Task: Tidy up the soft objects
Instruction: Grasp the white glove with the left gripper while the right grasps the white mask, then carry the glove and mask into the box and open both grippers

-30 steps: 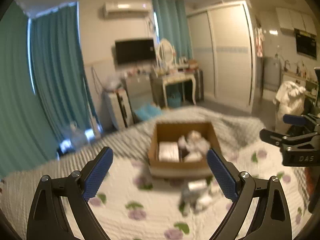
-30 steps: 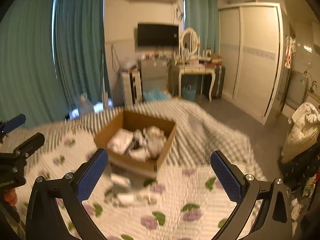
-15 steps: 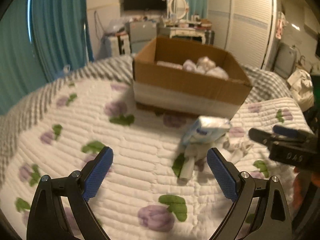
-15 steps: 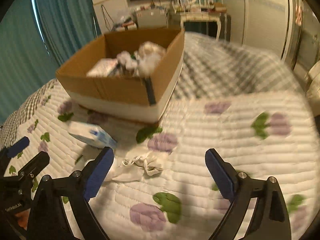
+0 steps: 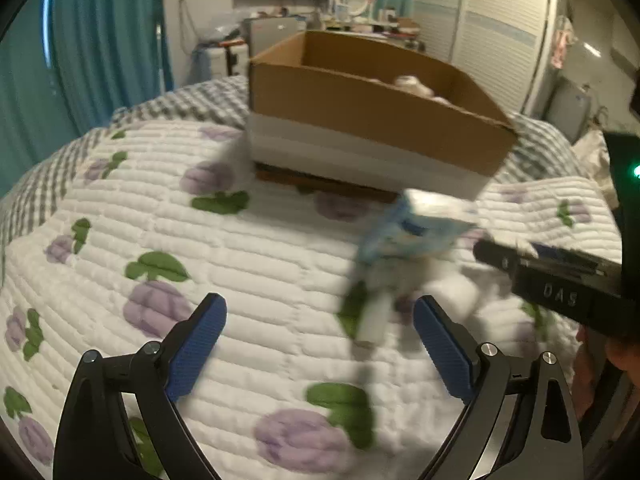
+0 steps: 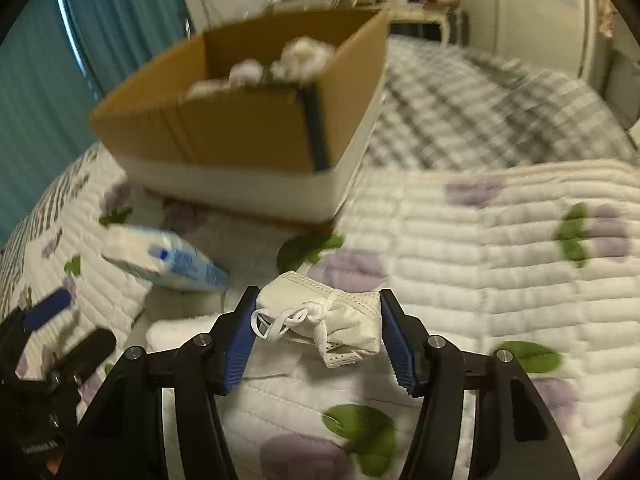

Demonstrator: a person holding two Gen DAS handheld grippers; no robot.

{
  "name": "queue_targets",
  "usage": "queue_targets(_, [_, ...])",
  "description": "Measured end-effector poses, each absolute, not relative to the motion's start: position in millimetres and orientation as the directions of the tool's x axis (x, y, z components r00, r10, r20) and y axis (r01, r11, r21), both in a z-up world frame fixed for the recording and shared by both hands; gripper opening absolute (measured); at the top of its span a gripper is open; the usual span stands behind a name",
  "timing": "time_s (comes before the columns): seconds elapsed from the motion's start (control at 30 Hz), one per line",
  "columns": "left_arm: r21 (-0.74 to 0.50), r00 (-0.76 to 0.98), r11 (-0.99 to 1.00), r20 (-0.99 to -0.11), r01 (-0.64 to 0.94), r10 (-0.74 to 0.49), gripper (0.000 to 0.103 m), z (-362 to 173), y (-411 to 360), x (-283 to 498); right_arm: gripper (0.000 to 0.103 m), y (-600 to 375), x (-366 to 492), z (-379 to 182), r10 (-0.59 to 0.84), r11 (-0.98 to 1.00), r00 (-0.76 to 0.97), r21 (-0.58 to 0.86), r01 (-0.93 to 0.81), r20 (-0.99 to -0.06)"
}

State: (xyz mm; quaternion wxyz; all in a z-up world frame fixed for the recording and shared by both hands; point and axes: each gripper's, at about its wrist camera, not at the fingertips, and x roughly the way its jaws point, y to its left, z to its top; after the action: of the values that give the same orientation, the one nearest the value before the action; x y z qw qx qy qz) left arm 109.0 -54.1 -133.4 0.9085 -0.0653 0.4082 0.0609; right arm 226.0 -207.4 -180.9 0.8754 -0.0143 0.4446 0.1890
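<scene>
**Right gripper now clamped on the folded mask**

Since half a second ago, your right gripper (image 6: 318, 330) has dropped onto the loose white bundle on the quilt and closed in: its blue pads (image 6: 239, 340) now press both ends of a folded white face mask (image 6: 324, 322), ear loops knotted on top. Before, those fingers stood wide apart above the pile. Your left gripper (image 5: 320, 350) has come lower and nearer to the bed, yet its fingers are as wide apart as they were, with nothing between them.

Just left of the mask lies the blue-and-white tissue pack (image 6: 168, 262), resting on the floral quilt (image 6: 500, 280) in front of the cardboard box (image 6: 248, 136). White soft items (image 6: 304, 54) sit inside the box. In the left wrist view the same pack (image 5: 416, 232) is blurred, lying ahead of your open fingers, with the right gripper (image 5: 556, 280) reaching in from the right edge beside it.
</scene>
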Motion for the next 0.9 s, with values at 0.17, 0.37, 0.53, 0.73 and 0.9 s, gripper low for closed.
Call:
queue_targets(0.17, [-0.083, 0.667, 0.992, -0.745, -0.098, 0.003, 0.094, -124, -83, 106, 0.058, -226, 211, -159, 0.317, 0.940, 0.604, 0.158, -0.302, -0.731])
queue_targets(0.37, [-0.076, 0.653, 0.996, -0.757, -0.055, -0.022, 0.093, -129, -114, 119, 0.058, -240, 212, -153, 0.307, 0.948, 0.625, 0.175, -0.265, -0.718])
queue_targets(0.53, [-0.102, 0.604, 0.992, -0.796, -0.076, -0.036, 0.071, -148, -125, 144, 0.058, -254, 213, -154, 0.307, 0.951, 0.625, 0.201, -0.236, -0.718])
queue_targets(0.73, [-0.040, 0.594, 0.995, -0.805, -0.086, 0.019, 0.056, -163, -133, 153, 0.058, -268, 212, -154, 0.331, 0.943, 0.632, 0.261, -0.204, -0.701])
queue_targets(0.9, [-0.130, 0.582, 0.985, -0.812, -0.113, -0.040, 0.039, -160, -115, 150, 0.058, -266, 207, -152, 0.326, 0.945, 0.643, 0.249, -0.210, -0.693])
